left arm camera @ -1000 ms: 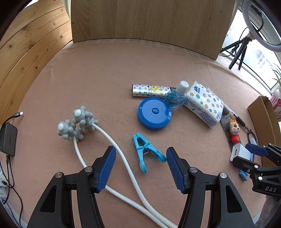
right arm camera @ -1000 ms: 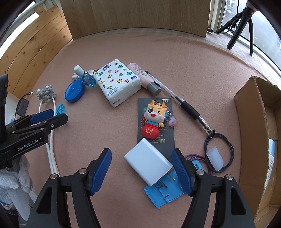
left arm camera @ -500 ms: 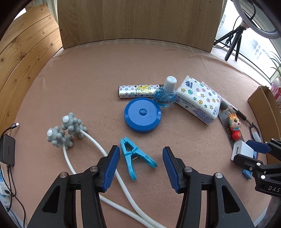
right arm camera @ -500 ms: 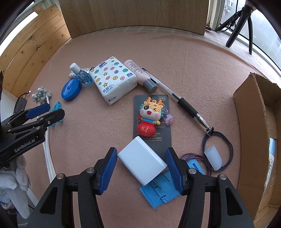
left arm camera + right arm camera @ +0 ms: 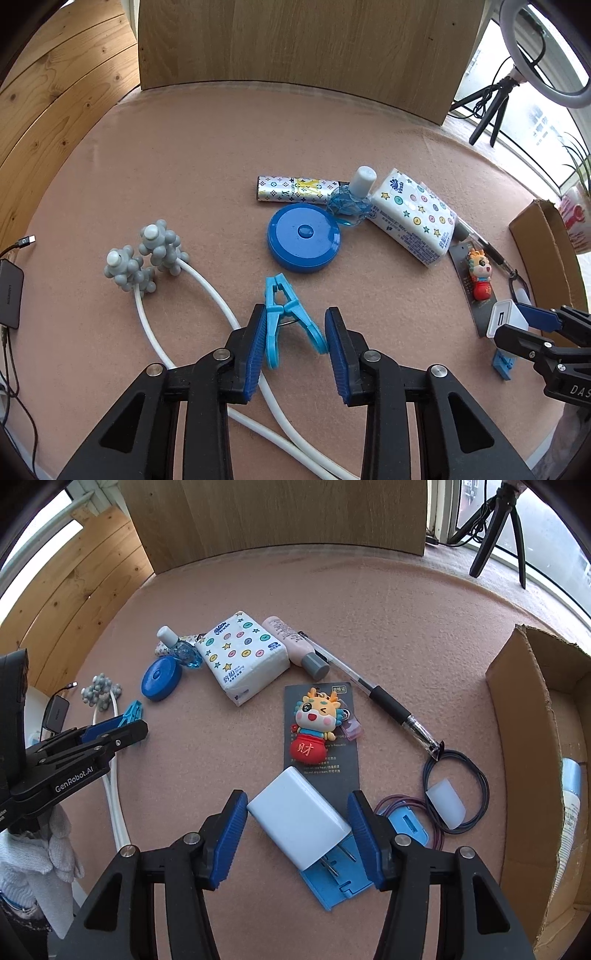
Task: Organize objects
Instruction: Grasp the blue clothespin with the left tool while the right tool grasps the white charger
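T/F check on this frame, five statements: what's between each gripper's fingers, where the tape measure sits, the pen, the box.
1. The light blue clothespin lies between the left gripper's fingers. True.
2. The right gripper brackets the dragon keychain. False: it brackets the white charger; the keychain lies beyond it on a dark card.
3. The round blue tape measure sits beside the small blue bottle. True.
4. The pen stands upright in the cardboard box. False: it lies flat on the mat, outside the box.
5. The tissue pack lies on the mat. True.
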Demonstrator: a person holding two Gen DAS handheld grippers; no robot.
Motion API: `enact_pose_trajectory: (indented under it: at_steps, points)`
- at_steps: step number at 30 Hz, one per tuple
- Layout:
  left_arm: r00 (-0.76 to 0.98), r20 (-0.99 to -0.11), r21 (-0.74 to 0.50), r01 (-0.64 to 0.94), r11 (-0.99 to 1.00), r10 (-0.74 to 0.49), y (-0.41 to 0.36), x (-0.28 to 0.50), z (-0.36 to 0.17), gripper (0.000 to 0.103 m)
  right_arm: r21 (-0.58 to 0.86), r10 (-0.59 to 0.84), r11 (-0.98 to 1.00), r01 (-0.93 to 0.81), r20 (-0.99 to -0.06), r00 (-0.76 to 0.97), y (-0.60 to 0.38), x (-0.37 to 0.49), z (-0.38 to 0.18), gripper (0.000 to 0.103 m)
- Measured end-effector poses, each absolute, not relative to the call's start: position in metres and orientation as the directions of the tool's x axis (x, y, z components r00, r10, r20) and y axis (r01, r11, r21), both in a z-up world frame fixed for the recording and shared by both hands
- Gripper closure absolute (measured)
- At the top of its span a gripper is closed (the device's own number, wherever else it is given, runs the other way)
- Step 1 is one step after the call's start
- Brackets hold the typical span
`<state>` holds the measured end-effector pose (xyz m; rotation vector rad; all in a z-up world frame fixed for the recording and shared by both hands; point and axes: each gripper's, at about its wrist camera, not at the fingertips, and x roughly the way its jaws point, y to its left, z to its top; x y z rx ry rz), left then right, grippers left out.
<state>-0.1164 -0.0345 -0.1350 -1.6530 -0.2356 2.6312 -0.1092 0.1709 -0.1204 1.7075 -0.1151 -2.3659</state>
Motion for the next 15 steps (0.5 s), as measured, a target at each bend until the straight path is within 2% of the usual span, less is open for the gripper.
enact_pose_trajectory:
  at_steps: [8, 15]
  points:
    - [-0.491, -0.859, -0.178, 0.017, -0.984, 0.147, -0.016, -0.109, -0.101, 0.069, 0.248, -0.273, -0.962, 0.114, -0.888, -0.370, 0.193, -0.091, -0.083, 0.051]
    - [-0.518, -0.828, -0.207, -0.073, -0.976, 0.214, 0.033, -0.108, -0.071, 0.069, 0.262, -0.271, -0.962, 0.081, -0.859, -0.434, 0.224, -0.076, -0.054, 0.051]
